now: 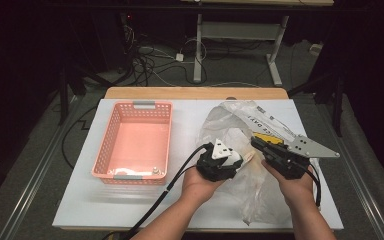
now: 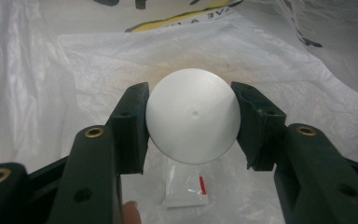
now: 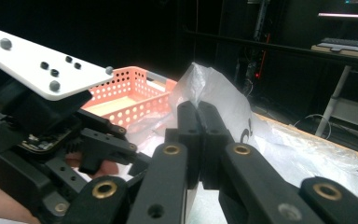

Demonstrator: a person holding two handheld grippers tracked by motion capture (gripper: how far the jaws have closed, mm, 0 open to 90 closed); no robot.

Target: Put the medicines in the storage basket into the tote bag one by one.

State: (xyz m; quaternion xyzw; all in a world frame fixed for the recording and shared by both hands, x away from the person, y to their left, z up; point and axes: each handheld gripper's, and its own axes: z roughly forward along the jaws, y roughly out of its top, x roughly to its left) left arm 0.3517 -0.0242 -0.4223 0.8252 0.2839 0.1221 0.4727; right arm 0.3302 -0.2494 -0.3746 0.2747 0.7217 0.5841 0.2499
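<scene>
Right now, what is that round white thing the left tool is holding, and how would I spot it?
Find the crinkled clear plastic bag on the right half of the white table, beside the pink basket. At its opening, the left gripper pinches a smooth white ball between its black fingers. Unlike the flat sachet below, it is round.

White table [image 1: 130, 202] w/ pink basket [image 1: 135, 142], plastic bag [image 1: 240, 125].

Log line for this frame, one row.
left tongs: shut on white ball inside plastic bag | right tongs: shut on bag film | pink basket: on table
</scene>
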